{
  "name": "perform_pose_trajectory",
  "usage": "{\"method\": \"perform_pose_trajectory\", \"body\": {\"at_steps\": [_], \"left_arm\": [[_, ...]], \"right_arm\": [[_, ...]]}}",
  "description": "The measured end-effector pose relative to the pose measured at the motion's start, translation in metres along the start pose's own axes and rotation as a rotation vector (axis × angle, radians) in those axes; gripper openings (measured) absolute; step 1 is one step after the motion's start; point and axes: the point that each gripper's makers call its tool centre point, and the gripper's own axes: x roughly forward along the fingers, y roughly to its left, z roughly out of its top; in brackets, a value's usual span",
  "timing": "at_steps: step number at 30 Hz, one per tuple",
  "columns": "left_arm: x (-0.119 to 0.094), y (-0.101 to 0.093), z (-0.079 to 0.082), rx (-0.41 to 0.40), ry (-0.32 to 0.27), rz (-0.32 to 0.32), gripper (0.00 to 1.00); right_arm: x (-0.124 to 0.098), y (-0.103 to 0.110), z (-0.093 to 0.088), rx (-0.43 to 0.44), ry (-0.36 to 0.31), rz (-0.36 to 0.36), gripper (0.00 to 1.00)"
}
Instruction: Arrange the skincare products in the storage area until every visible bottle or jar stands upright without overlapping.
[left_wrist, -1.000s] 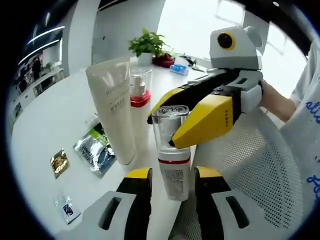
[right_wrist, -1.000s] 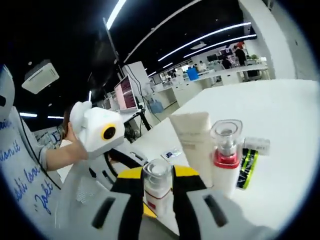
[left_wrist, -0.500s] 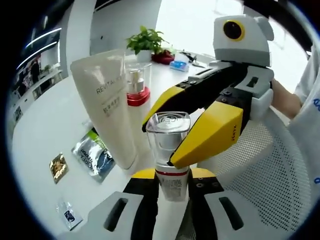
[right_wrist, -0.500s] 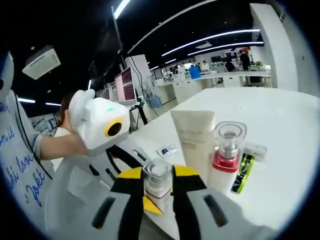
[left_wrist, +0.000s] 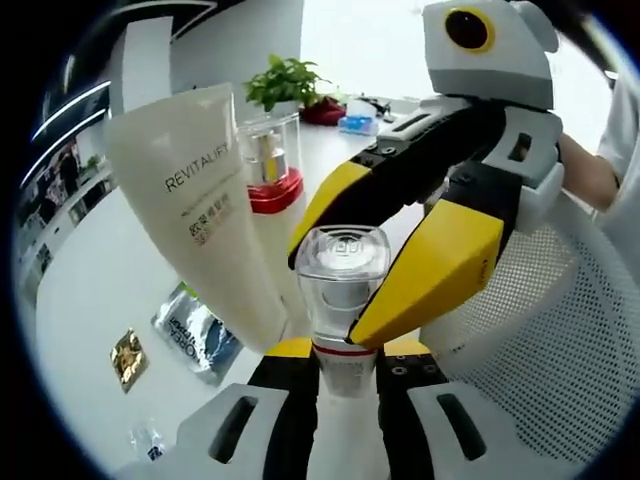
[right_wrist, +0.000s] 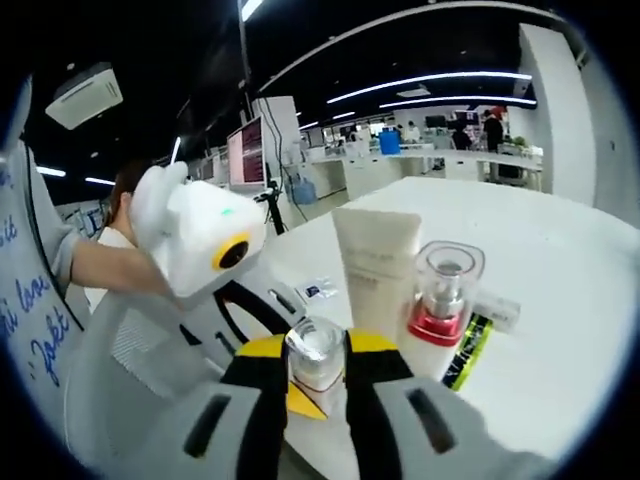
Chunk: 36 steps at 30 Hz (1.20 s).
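Nearest me, my left gripper (left_wrist: 340, 375) clenches the body of the clear-capped pump bottle (left_wrist: 343, 290), and my right gripper (right_wrist: 318, 365) clenches its cap, upright above the bench (right_wrist: 570, 300). Risk: if the two pull unevenly, the cap could pop off or the bottle tip into the cream tube (left_wrist: 195, 200) just left. Farther stands the red-collared bottle (left_wrist: 270, 165). Count: two bottles, one tube, three sachets (left_wrist: 195, 335) lying on the bench at left.

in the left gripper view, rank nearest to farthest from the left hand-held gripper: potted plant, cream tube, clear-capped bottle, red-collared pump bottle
1. clear-capped bottle, between its jaws
2. cream tube, just left
3. red-collared pump bottle, behind the tube
4. potted plant, far end of the table
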Motion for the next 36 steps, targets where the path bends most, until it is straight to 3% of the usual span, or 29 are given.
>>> {"method": "perform_pose_trajectory", "body": {"at_steps": [14, 27, 36], "left_arm": [[0.011, 0.004, -0.008, 0.044, 0.019, 0.016, 0.18], [0.014, 0.002, -0.004, 0.022, -0.012, 0.012, 0.19], [0.013, 0.005, -0.01, 0.039, 0.019, 0.035, 0.27]], "right_arm": [[0.004, -0.004, -0.011, -0.059, 0.045, -0.026, 0.21], [0.004, -0.004, -0.01, -0.126, 0.045, -0.053, 0.22], [0.001, -0.003, -0.012, -0.128, 0.045, -0.054, 0.22]]}}
